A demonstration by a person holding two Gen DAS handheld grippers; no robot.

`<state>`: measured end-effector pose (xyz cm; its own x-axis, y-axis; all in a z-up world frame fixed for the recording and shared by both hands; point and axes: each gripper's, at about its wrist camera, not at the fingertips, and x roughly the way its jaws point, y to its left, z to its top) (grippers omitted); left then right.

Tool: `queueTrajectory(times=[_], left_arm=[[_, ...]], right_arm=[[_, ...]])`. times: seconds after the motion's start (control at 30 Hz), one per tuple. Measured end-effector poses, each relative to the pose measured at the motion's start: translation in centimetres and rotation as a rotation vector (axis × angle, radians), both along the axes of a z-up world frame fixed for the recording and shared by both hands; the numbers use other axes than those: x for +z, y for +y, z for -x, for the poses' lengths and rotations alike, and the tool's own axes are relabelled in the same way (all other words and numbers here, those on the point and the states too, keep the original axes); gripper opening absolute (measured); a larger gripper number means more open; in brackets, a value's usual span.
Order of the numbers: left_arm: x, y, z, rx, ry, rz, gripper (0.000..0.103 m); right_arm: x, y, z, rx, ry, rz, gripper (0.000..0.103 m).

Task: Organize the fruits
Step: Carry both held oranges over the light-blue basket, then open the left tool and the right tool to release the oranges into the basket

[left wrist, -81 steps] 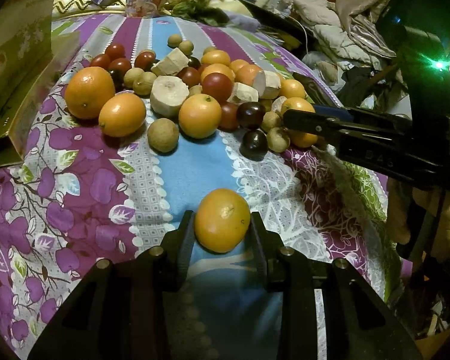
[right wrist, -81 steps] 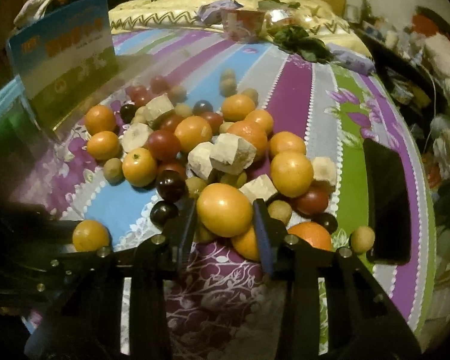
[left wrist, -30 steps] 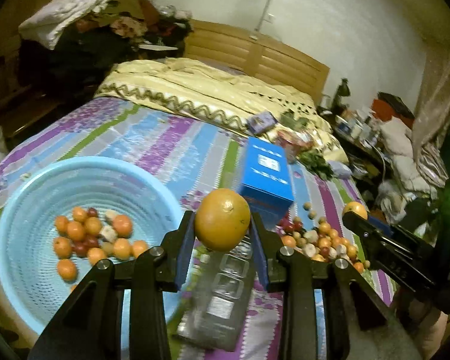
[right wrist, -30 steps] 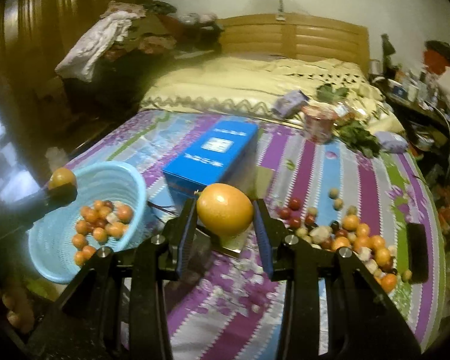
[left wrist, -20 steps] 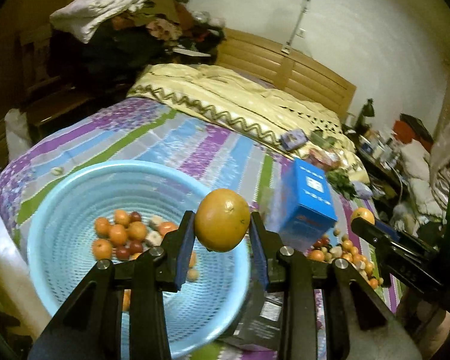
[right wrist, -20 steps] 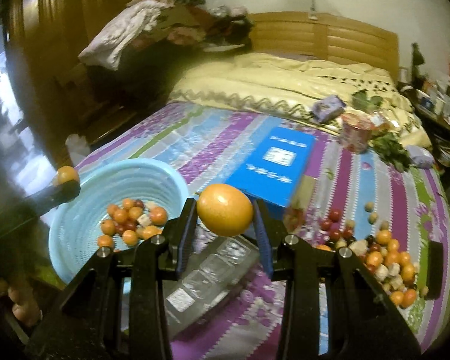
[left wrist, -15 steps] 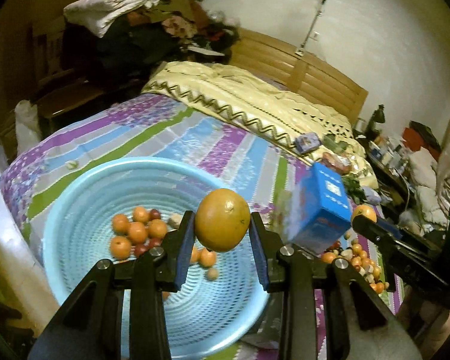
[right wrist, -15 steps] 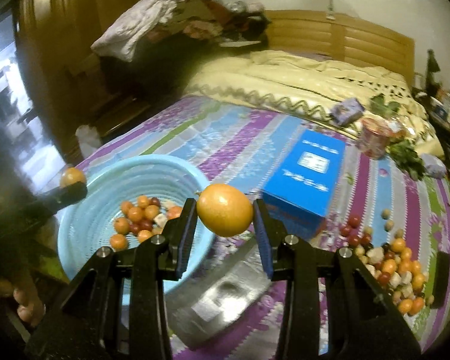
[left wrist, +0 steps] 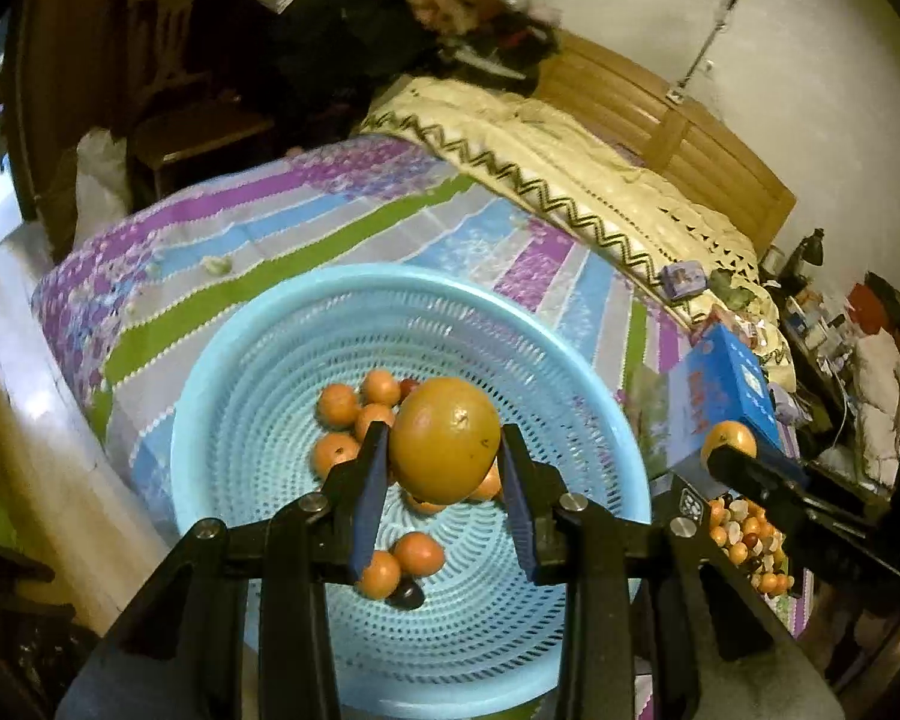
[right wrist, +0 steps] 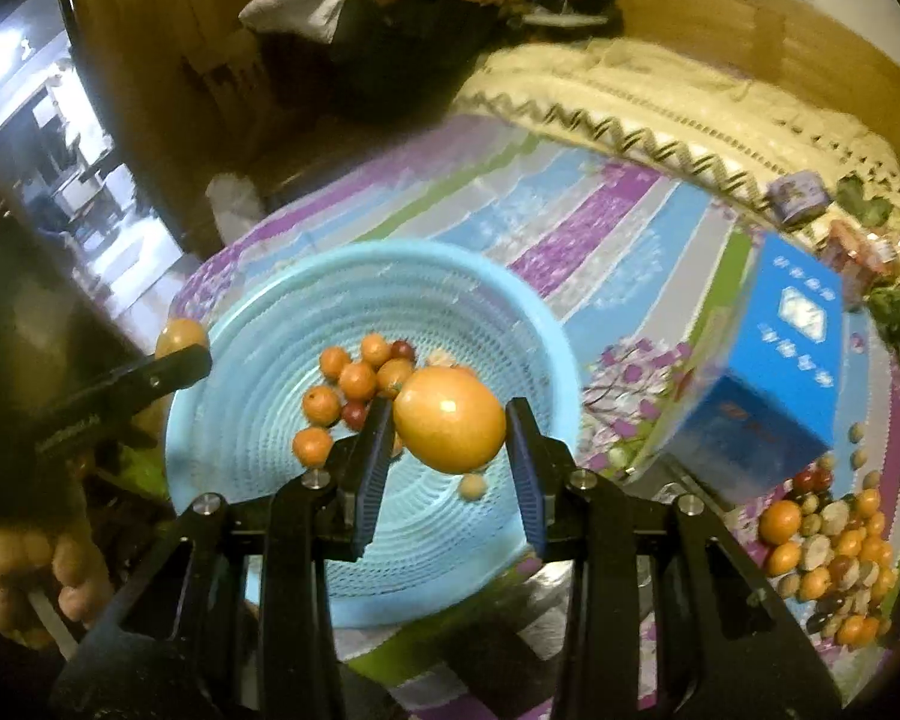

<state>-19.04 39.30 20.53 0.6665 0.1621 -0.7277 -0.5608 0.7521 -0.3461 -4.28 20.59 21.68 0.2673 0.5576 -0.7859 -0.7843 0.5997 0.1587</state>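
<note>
Left wrist view: from behind the left gripper point(left wrist: 444, 462), high above the blue basket point(left wrist: 252, 348), tilted steeply down, facing across the striped bedspread point(left wrist: 306, 204) toward the headboard point(left wrist: 678, 132); basket close, filling the middle. Right gripper point(left wrist: 727, 443) at the right edge, seen from the side.

Right wrist view: from behind the right gripper point(right wrist: 449, 429), likewise above the same basket point(right wrist: 510, 300) and angled down, set further right, near enough that the basket fills the centre. Left gripper point(right wrist: 181, 343) entering at the left edge.

Shared: basket, bedspread point(right wrist: 582, 222), blue box point(left wrist: 727, 387) point(right wrist: 774, 372), fruit pile point(left wrist: 744, 534) point(right wrist: 828, 558), headboard side of the room.
</note>
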Motion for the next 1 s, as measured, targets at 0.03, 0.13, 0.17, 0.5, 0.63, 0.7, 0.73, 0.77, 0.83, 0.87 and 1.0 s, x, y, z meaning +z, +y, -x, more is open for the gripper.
queueTrajectory(times=[0.03, 0.13, 0.17, 0.5, 0.63, 0.7, 0.73, 0.77, 0.83, 0.87, 1.0], left_arm=[[-0.3, 0.2, 0.1, 0.002, 0.009, 0.003, 0.037], [-1.0, 0.7, 0.2, 0.001, 0.036, 0.012, 0.037], [-1.3, 0.8, 0.1, -0.003, 0.045, 0.017, 0.037], [-3.5, 1.4, -0.2, -0.022, 0.141, 0.041, 0.037], [-4.1, 1.5, -0.7, -0.041, 0.165, 0.057, 0.037], [-4.6, 1.4, -1.0, -0.052, 0.177, 0.067, 0.037], [-4.8, 1.5, -1.0, -0.055, 0.181, 0.069, 0.037], [-5.0, 1.4, -1.1, -0.057, 0.185, 0.071, 0.037], [-5.4, 1.3, -1.3, -0.064, 0.194, 0.078, 0.037], [-5.5, 1.3, -1.3, -0.065, 0.196, 0.079, 0.037], [-5.6, 1.1, -1.5, -0.068, 0.199, 0.079, 0.037]], right_arm=[[-0.3, 0.4, 0.1, 0.005, 0.013, 0.009, 0.038], [-1.0, 1.0, 0.0, 0.010, 0.031, 0.035, 0.038], [-1.2, 1.1, 0.0, 0.011, 0.038, 0.041, 0.038], [-3.3, 2.7, -0.3, 0.021, 0.078, 0.129, 0.038], [-4.2, 3.0, -0.3, 0.033, 0.096, 0.154, 0.038], [-4.6, 2.9, -0.3, 0.037, 0.105, 0.161, 0.038], [-4.7, 3.0, -0.3, 0.037, 0.108, 0.163, 0.038], [-4.8, 2.9, -0.4, 0.037, 0.111, 0.166, 0.038], [-5.0, 2.9, -0.5, 0.037, 0.117, 0.169, 0.038], [-5.1, 2.9, -0.5, 0.037, 0.119, 0.169, 0.038], [-5.1, 2.9, -0.5, 0.039, 0.121, 0.165, 0.038]])
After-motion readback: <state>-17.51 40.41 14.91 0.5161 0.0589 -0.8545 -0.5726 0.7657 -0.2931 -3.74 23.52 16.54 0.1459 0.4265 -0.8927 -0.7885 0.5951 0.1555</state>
